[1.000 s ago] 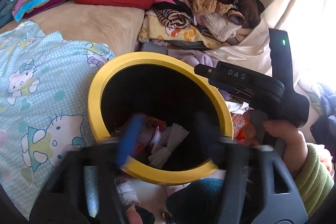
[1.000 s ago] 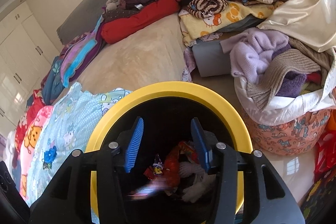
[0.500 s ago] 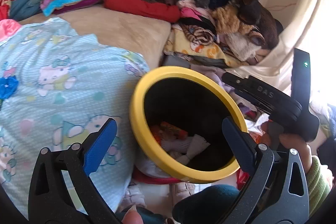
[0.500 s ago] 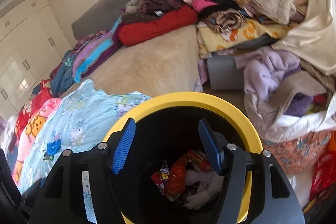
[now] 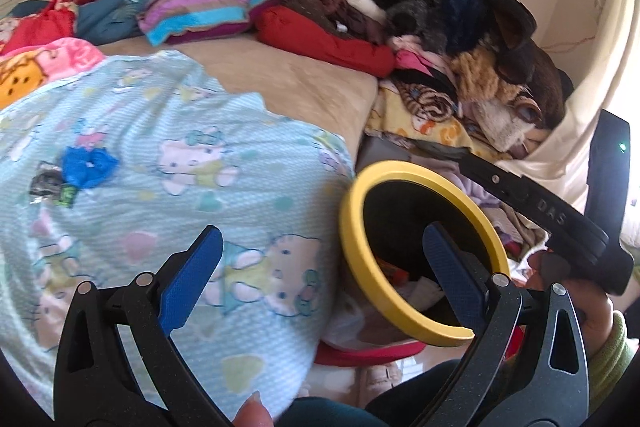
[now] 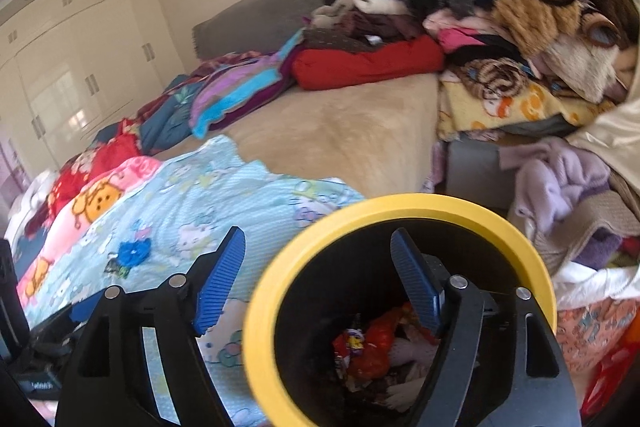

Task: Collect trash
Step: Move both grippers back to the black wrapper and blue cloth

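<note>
A black bin with a yellow rim [image 5: 347, 227] stands beside the bed and holds red wrappers and white paper [image 6: 368, 343]; its rim also shows in the right wrist view [image 6: 256, 311]. A crumpled blue scrap [image 5: 89, 165] and a dark wrapper [image 5: 50, 185] lie on the light-blue cartoon blanket [image 5: 168, 195]; the scrap also shows in the right wrist view [image 6: 134, 253]. My left gripper [image 5: 320, 281] is open and empty over the blanket's edge. My right gripper [image 6: 320, 283] is open and empty over the bin's left rim.
Piled clothes and plush toys [image 5: 472, 47] fill the bed's right side. A red pillow [image 5: 324, 39] and colourful blankets [image 5: 192, 15] lie at the back. A bag of laundry [image 6: 576, 195] stands right of the bin. White cupboards [image 6: 60, 75] stand at left.
Both grippers have swung left, away from the bin's middle toward the blanket. My left gripper's jaws have opened wide. The blue scrap and dark wrapper have come into view.
</note>
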A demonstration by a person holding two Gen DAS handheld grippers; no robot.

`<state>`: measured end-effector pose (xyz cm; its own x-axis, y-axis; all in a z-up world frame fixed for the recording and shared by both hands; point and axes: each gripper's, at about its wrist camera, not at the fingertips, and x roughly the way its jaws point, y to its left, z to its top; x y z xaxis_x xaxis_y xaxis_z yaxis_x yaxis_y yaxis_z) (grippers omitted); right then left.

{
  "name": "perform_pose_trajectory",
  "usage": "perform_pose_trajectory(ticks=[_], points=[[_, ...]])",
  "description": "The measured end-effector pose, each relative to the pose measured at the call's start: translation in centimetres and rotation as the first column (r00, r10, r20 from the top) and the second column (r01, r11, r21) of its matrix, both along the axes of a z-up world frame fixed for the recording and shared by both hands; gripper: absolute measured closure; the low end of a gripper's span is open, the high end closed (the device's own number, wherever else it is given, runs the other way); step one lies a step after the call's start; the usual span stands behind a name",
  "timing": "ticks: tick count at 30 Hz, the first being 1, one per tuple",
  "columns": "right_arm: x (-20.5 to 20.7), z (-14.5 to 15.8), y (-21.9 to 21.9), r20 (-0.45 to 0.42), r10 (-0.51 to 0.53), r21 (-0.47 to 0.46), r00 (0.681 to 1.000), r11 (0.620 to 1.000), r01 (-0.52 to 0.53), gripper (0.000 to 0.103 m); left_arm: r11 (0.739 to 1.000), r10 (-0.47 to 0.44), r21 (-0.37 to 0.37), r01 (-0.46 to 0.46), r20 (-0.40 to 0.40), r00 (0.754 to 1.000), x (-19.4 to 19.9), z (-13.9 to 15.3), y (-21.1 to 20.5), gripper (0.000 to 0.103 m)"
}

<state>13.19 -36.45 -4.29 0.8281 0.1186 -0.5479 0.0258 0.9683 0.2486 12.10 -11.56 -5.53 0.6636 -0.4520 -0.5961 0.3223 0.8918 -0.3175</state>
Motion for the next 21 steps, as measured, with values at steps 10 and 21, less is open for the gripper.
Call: perform_pose_trajectory(ticks=[10, 21], points=[[1.4, -0.1, 7.8, -0.014, 0.183, -0.035, 0.983, 0.982, -0.184, 0.029, 0.986, 0.164, -0.006, -0.164, -0.003, 0.987, 0.7, -0.3, 7.6, 0.011], [6.5, -2.8, 18.7, -0.094, 0.366, -0.010, 0.926, 0.929, -0.369, 0.030, 0.924, 0.381, -0.026, -0.383, -0.044, 0.923, 2.5, -2.0, 18.9, 0.011]])
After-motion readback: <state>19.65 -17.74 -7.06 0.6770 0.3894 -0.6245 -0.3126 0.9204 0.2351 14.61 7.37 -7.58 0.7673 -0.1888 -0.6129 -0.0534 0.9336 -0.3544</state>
